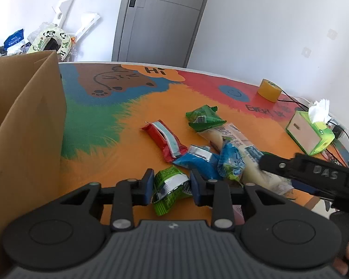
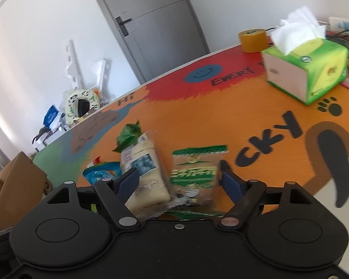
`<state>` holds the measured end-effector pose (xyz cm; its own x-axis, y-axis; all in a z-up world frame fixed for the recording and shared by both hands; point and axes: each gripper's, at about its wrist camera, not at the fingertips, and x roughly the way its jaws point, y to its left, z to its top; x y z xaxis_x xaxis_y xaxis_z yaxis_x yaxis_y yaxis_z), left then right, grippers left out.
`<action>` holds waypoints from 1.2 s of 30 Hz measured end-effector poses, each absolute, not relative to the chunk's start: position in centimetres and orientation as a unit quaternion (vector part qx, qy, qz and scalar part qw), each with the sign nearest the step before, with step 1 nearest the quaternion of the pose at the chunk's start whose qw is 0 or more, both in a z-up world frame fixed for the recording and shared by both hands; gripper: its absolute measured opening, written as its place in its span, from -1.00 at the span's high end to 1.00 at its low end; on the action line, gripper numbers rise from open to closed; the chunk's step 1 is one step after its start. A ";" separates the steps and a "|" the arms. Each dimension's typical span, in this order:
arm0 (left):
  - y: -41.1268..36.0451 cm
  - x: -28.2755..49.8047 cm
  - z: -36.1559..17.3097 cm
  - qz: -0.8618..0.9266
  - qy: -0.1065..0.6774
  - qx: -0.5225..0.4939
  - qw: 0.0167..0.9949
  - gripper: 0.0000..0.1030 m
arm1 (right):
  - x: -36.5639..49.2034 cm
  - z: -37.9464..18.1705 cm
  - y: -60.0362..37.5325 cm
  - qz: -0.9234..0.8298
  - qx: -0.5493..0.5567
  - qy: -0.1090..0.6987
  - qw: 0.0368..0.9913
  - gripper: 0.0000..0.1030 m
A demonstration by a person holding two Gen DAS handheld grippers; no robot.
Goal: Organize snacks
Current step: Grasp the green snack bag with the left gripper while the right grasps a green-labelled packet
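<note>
Several snack packets lie on the colourful table. My left gripper is shut on a small green packet at the near edge, its blue pads pressing both sides. Beyond it lie a red packet, a blue packet, a blue-green one, another green one and a long white packet. My right gripper stands open around the white packet and a green-and-tan packet; it shows in the left wrist view as a black arm.
An open cardboard box stands at the left, close to my left gripper. At the far right are a yellow tape roll, a green tissue box and cables. A grey door and clutter sit behind the table.
</note>
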<state>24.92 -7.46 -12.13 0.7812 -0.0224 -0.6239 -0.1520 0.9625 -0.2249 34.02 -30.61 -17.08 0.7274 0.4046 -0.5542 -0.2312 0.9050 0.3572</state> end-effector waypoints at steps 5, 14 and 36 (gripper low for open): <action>-7.6 24.5 -11.8 0.030 0.326 -0.135 0.935 0.39 | 33.6 -17.0 -30.7 0.168 0.121 0.318 0.925 -0.23; -8.0 23.3 -11.5 0.026 0.328 -0.142 0.934 0.39 | 32.0 -17.4 -33.4 0.161 0.145 0.330 0.919 0.50; -7.9 23.2 -12.6 0.034 0.342 -0.117 0.932 0.18 | 33.4 -17.4 -31.1 0.140 0.108 0.321 0.930 -0.20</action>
<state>23.20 -7.86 -12.59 0.7642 -0.0165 -0.6447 -0.1432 0.9704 -0.1946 33.45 -31.12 -17.43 0.7542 0.3302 -0.5676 -0.1912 0.9373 0.2913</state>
